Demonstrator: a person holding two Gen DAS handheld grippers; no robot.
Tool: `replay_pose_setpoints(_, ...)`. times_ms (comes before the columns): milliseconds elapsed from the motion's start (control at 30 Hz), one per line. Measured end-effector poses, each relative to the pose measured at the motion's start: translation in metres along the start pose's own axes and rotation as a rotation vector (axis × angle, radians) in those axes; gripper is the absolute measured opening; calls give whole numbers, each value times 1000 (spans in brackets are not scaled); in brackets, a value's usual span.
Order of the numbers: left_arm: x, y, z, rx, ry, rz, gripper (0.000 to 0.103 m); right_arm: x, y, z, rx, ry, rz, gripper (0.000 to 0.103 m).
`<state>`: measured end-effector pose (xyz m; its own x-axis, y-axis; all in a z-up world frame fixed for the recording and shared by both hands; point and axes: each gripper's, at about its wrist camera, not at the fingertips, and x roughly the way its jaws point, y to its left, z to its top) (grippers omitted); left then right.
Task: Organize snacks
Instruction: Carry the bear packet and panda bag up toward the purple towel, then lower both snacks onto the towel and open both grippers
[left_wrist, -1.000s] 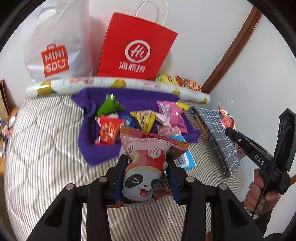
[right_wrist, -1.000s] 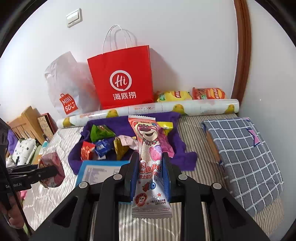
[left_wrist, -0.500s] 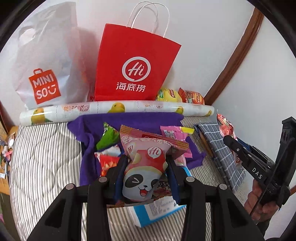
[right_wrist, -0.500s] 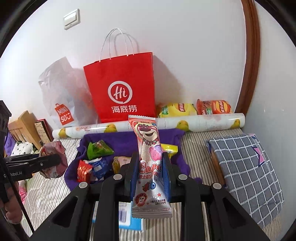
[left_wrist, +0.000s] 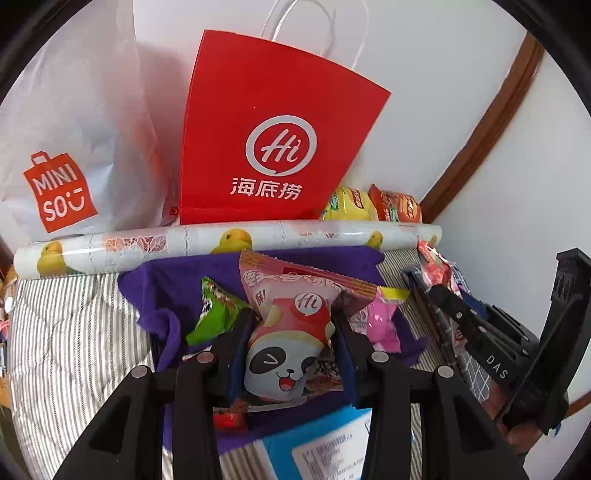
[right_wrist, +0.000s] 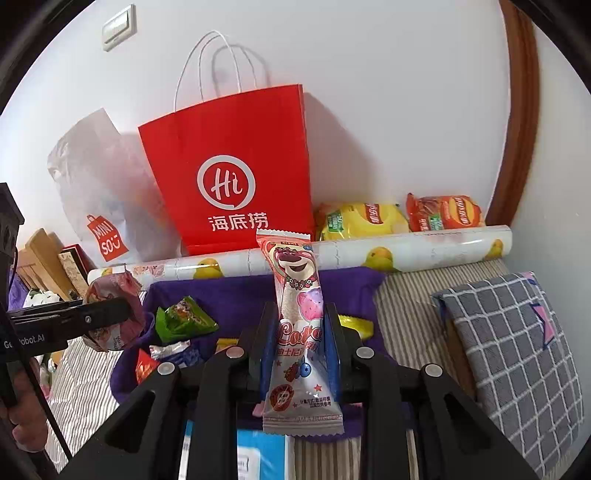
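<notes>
**Two snacks held above the purple cloth**

Along the back wall, at the top of both frames, a red paper bag (right_wrist: 236, 177) and a white plastic bag (left_wrist: 70, 147) stood behind a duck-printed roll (left_wrist: 229, 242); a grey checked cushion (right_wrist: 517, 354) closed off the right side. Striped bedding (left_wrist: 70, 332) lay bare at lower left.

At lower centre, the left gripper (left_wrist: 291, 343) was clamped on a puffy pink panda packet (left_wrist: 286, 332). The right gripper (right_wrist: 295, 339) was clamped on a long, narrow pink bear-printed packet (right_wrist: 297, 317), standing upright. Both hung over a purple cloth (right_wrist: 240, 291) carrying a green packet (right_wrist: 183, 323) and several small sweets. Two crisp bags, one yellow (right_wrist: 358, 219) and one orange (right_wrist: 445, 212), sat behind the roll.
</notes>
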<state>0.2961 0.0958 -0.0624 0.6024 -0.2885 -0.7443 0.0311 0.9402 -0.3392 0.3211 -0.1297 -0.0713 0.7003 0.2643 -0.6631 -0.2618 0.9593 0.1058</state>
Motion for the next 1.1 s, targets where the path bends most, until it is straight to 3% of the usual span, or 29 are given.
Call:
replay_pose_setpoints(433,41,15,3,-9,53,31,39,54,-6,-8,25,47,25,24)
replay_pose_setpoints(733,52,17,2,-15,73,45,39,60,-11,-21,25,71,55,24)
replay_pose_setpoints(967,55,23,3,-36,80,51,39,59,7,-26,-32,92,124,24)
replay_pose_setpoints(1100,55,23,2,-39,84,47,39,68,15,-31,-67,141,94,24)
